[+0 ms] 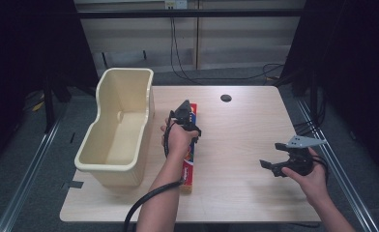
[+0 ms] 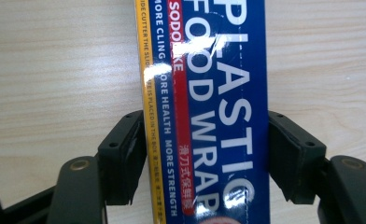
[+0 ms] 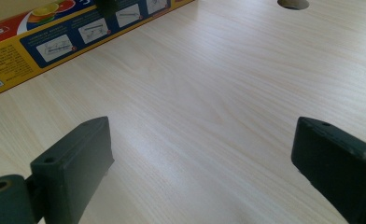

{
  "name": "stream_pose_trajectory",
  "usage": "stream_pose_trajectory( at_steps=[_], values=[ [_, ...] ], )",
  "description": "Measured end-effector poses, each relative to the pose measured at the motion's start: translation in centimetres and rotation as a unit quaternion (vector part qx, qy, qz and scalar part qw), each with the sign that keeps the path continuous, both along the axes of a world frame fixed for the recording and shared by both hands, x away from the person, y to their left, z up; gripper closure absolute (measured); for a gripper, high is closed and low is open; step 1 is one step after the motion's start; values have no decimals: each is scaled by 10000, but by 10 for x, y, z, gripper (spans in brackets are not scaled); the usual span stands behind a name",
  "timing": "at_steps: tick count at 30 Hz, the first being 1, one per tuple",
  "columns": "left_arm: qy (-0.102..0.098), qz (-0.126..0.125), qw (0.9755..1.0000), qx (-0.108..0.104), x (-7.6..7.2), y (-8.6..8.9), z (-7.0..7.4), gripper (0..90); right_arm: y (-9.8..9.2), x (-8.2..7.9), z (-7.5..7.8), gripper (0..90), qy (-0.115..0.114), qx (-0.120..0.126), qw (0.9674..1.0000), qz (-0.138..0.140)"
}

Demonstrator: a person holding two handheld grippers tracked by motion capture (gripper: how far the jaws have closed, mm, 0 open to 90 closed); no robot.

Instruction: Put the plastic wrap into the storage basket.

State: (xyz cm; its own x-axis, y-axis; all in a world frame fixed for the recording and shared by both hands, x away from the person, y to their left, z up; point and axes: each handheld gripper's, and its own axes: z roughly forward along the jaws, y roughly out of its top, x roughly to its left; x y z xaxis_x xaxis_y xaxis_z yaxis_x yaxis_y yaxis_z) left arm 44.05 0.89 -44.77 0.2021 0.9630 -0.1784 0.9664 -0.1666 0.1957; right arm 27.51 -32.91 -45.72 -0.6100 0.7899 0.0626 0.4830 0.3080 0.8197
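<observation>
On the pale wood-grain bench (image 1: 245, 159) the biggest hazard is the tall cream plastic tub (image 1: 117, 130) standing just left of your work: if you swing the long blue, red and yellow cardboard box of plastic food wrap (image 1: 190, 159) toward it while holding it off centre, the free end is likely to droop and catch the tub's near wall or rim, which could tip the tub or twist the box out of your hold. That box lies flat on the bench, lengthwise away from you, just beside the tub's right wall and under your left forearm. Its glossy printed faces look slick, and it is long for a two-jaw pinch, so a light squeeze may let it pivot or slide; a hard one could dent the cardboard. Your left gripper (image 2: 204, 154) straddles the box across its width, jaws spread just to the box's breadth with a pad against each long side, so it appears to be pinching the box, though how firmly I cannot tell. Your right gripper (image 3: 200, 163) hovers low over bare bench well to the right, jaws spread wide, holding and touching nothing; keep it away from the small dark round hole (image 1: 225, 98) at the far side.
</observation>
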Motion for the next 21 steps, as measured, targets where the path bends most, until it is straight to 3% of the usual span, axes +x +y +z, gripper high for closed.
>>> stream_pose_trajectory(
  at_steps=[1,12,16,21],
  values=[
    [33,26,10000,84,0,-1,1,352,0,0,0,48,-17,-1,10000,-2],
    [46,66,9997,236,0,-4,2,399,0,0,1,48,-35,-21,10000,-6],
    [233,34,9992,327,0,-4,4,407,0,0,1,48,-24,-3,10000,-16],
    [474,-45,9986,218,-1,-2,9,411,-1,0,1,48,-46,-4,10000,-18]
  ],
)
